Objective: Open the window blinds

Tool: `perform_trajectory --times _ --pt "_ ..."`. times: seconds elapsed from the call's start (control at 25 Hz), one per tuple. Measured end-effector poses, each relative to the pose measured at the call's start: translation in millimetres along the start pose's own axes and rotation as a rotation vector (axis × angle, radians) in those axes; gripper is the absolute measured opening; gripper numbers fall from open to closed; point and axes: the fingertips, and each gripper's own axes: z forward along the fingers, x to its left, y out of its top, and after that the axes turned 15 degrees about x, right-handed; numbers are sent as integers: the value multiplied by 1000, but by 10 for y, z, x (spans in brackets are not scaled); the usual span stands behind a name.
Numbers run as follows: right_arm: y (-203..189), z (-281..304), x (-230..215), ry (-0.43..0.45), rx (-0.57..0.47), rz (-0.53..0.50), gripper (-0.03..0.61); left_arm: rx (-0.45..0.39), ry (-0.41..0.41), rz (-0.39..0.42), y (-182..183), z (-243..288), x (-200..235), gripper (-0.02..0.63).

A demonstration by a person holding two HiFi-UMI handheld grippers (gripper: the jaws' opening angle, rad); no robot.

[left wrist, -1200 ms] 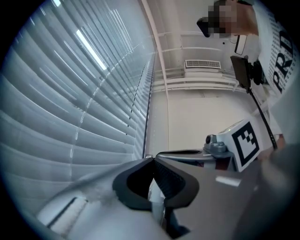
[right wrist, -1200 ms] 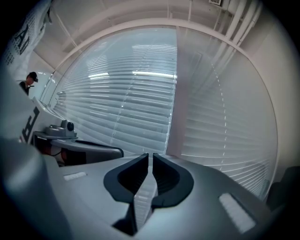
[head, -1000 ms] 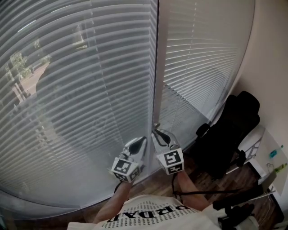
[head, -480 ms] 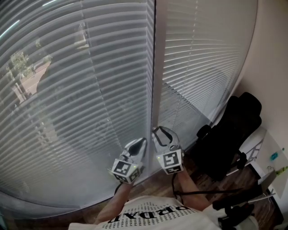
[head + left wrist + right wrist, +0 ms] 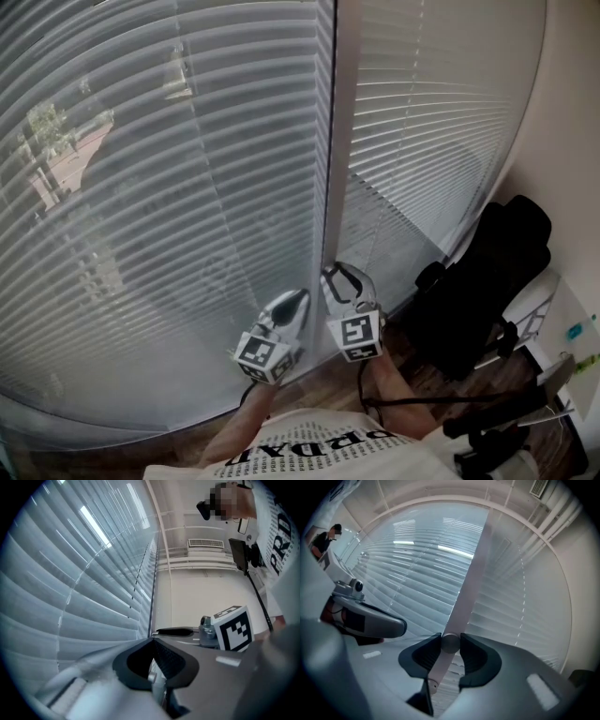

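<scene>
Two hand-held grippers reach out level from a person in a printed shirt (image 5: 319,450), side by side and close together. The left hand-held gripper (image 5: 292,302) has its jaws pressed together, with nothing seen between them. The right hand-held gripper (image 5: 343,279), just beside it, has just been opening its jaws. They stand apart around a small round knob (image 5: 450,643), and neither pad clearly presses on it. Whether that knob belongs to a tilt control I cannot tell. This looks like a fresh grip before another turn. To do it well, centre the open jaws on the control, close squarely, and twist about the upright axis without tugging the thin slats. A black chair (image 5: 487,272) stands off to the right of this gripper. Straight ahead of it rises a pale window post (image 5: 339,141). The window blinds (image 5: 169,206) hang just beyond both grippers, one panel left of the post and one right, filling the view ahead and above. Each slat's long axis runs level across the window, and the slats stack from bottom to top. Their broad faces point into the room, mostly closed, though trees and pavement show faintly through the left panel.
</scene>
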Motion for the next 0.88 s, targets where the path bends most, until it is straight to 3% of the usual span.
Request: perform_trajectory --times 0.4,0.88 --pt "-13 18 -24 34 -8 105 133 1 -15 -3 -13 -13 19 -8" --pt "-100 44 -64 96 -3 346 133 2 -15 -4 18 -63 35 -9"
